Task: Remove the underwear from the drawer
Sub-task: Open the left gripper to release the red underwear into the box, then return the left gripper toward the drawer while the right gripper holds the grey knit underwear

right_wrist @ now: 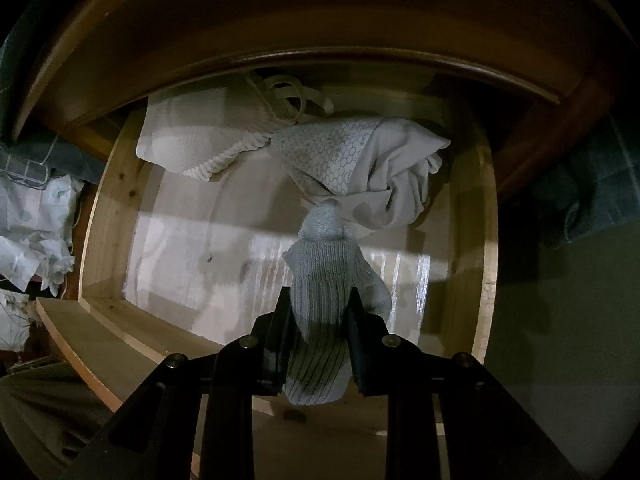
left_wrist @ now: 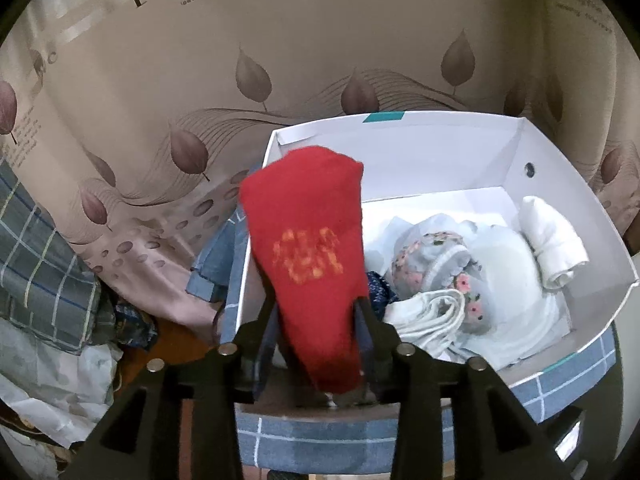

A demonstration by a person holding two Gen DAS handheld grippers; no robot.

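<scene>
In the left wrist view a red garment (left_wrist: 308,256) with an orange print stands between the jaws of my left gripper (left_wrist: 316,304), over the left rim of a white box (left_wrist: 440,152). The jaws stand a little apart and look loose on the cloth, so the gripper is open. In the right wrist view my right gripper (right_wrist: 320,294) is shut on a grey ribbed sock (right_wrist: 320,300) above the open wooden drawer (right_wrist: 116,208). The sock's far end reaches a grey honeycomb-patterned underwear piece (right_wrist: 360,160) in the drawer. Beside that piece lies a white ribbed garment (right_wrist: 192,136).
The white box holds a pale blue floral garment (left_wrist: 440,256), a white roll (left_wrist: 552,240) and folded white cloth (left_wrist: 428,316). It rests on blue checked fabric (left_wrist: 320,436). A leaf-print curtain (left_wrist: 200,120) hangs behind it. Crumpled bedding (right_wrist: 36,224) lies left of the drawer.
</scene>
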